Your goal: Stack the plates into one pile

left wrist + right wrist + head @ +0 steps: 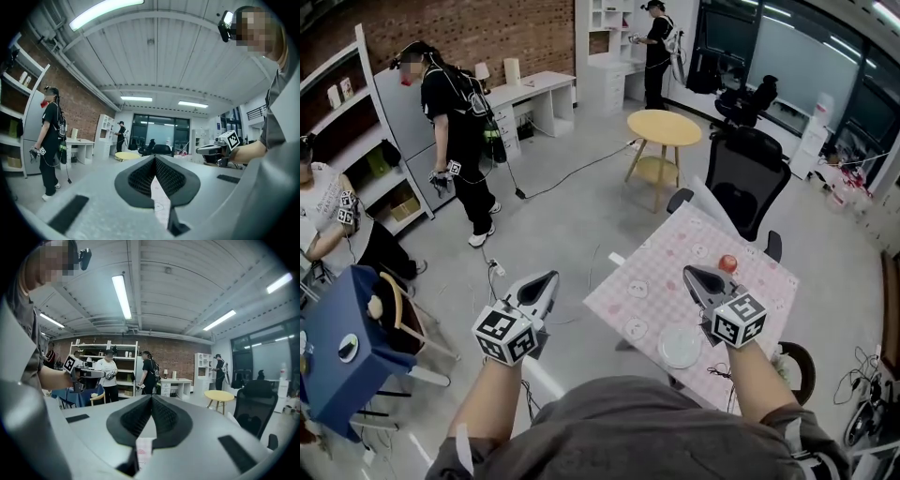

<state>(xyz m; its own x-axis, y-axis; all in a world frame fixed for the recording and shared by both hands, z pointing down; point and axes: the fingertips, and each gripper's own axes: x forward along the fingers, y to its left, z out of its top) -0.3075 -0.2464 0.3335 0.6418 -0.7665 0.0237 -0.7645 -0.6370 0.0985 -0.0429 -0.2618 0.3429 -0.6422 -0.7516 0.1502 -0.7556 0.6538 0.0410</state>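
A table under a pink checked cloth (750,281) stands ahead and to the right. A pale round plate (680,347) lies near its front edge, below my right gripper. Small pale round shapes (638,289) (635,329) lie left of it; I cannot tell if they are plates. A small red thing (727,263) sits farther back. My right gripper (687,272) hovers over the cloth, held level, jaws together, nothing in them (151,397). My left gripper (551,276) hangs over the floor left of the table, shut and empty (154,158).
A black office chair (747,178) stands behind the table, a round yellow table (664,131) beyond it. A blue box-like thing (347,347) and a wooden chair are at the left. People stand by the shelves (459,122) and at the far wall. Cables cross the floor.
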